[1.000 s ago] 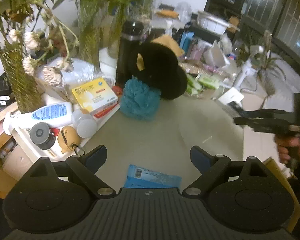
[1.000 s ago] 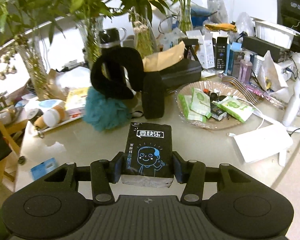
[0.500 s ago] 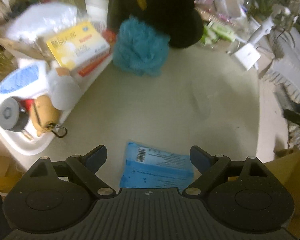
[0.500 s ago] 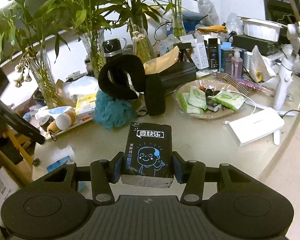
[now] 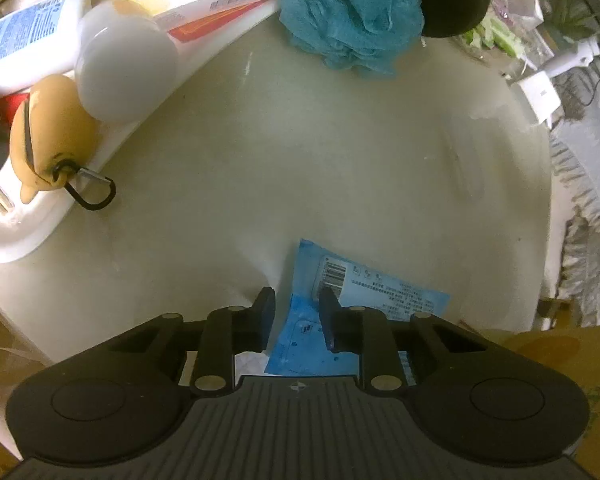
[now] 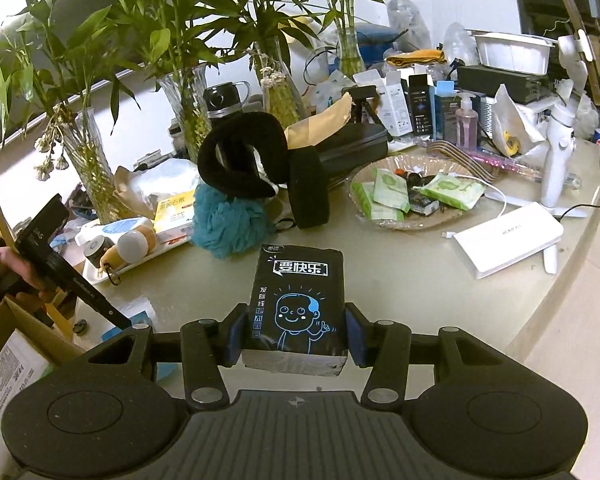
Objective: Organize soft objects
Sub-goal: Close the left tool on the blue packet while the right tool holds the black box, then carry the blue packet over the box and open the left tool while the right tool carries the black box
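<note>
My left gripper [image 5: 296, 314] points down at the table and is shut on the near left part of a flat blue tissue pack [image 5: 376, 292] that lies at the table's near edge. My right gripper [image 6: 296, 334] is shut on a black tissue pack [image 6: 300, 300] with a blue cartoon face and holds it above the table. A teal bath pouf [image 5: 352, 12] sits at the far side, also in the right wrist view [image 6: 228, 224], with a black neck pillow [image 6: 252, 160] behind it. The left gripper also shows in the right wrist view [image 6: 112, 316], low at the left.
A white tray [image 5: 16, 236] at the left holds a tan toy with a carabiner [image 5: 48, 136], a white ball and a lotion bottle. A glass dish of green packets [image 6: 412, 196], a white box [image 6: 508, 236], vases and bottles crowd the back. A cardboard box [image 6: 8, 352] stands at the lower left.
My left gripper has dropped down to the blue pack and closed its fingers on it. My right gripper has kept its hold on the black pack and drawn back a little.
</note>
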Available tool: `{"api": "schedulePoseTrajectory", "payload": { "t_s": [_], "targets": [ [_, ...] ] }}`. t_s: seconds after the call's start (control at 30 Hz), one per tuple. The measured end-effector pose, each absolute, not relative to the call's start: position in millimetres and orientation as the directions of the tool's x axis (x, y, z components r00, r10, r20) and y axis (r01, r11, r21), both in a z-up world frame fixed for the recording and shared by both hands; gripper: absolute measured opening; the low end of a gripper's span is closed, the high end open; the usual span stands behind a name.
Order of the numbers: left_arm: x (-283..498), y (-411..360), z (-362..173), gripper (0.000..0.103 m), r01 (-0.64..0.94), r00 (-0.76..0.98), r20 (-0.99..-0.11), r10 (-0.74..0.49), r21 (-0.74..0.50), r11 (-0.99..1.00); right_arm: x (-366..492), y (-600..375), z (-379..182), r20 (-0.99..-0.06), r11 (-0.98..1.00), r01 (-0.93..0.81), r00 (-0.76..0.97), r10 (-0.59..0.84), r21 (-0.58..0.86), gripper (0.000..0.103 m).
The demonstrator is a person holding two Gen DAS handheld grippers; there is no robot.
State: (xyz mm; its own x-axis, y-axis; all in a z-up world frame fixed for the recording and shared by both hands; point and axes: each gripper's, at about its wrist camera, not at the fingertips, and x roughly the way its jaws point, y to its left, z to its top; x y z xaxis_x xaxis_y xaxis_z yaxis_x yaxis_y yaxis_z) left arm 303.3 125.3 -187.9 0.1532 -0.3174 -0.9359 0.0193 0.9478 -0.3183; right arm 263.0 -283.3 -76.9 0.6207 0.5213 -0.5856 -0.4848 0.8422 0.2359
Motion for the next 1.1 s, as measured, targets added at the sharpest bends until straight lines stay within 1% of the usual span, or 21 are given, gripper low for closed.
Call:
{"api": "schedulePoseTrajectory", "payload": {
  "t_s": [0.13,0.2,0.23,0.37,0.57,0.83,1.03,1.1],
  "targets": [
    [301.9,130.9,-189.7,0.012,0.017,0.170,-0.922,-0.349,-0.351,0.936,259.8,-284.4,-76.2,-0.581,0.843,-0.481,0.624,0.523,0.241,0.053],
    [301.1,133.4,-190.5,0.003,0.010,0.180,-0.916,-0.358,-0.362,0.932,257.0,-284.8,-75.5,-0.581,0.844,-0.480,0.626,0.521,0.239,0.053],
    [300.0,134.8,-191.7,0.002,0.004,0.185,-0.915,-0.358,-0.364,0.931,255.8,-285.6,-74.8,-0.579,0.844,-0.480,0.627,0.520,0.238,0.053],
    [299.0,139.1,-195.5,0.002,-0.029,0.200,-0.911,-0.360,-0.373,0.927,251.8,-291.8,-72.0,-0.575,0.848,-0.472,0.634,0.517,0.241,0.053],
    [290.9,136.8,-176.4,0.001,-0.019,0.264,-0.901,-0.345,-0.362,0.932,242.0,-302.3,-66.4,-0.561,0.851,-0.458,0.647,0.517,0.258,0.053],
    [273.3,122.5,-118.3,0.001,0.055,0.417,-0.845,-0.336,-0.346,0.937,227.3,-311.1,-51.3,-0.534,0.851,-0.460,0.667,0.519,0.254,0.053],
    [260.6,96.8,-76.7,0.001,0.125,0.511,-0.808,-0.293,-0.267,0.956,214.1,-310.3,-40.3,-0.521,0.846,-0.474,0.672,0.526,0.244,0.053],
    [255.6,91.1,-66.0,0.001,0.141,0.534,-0.793,-0.293,-0.258,0.956,210.2,-308.6,-36.3,-0.517,0.843,-0.481,0.672,0.530,0.240,0.053]
  ]
}}
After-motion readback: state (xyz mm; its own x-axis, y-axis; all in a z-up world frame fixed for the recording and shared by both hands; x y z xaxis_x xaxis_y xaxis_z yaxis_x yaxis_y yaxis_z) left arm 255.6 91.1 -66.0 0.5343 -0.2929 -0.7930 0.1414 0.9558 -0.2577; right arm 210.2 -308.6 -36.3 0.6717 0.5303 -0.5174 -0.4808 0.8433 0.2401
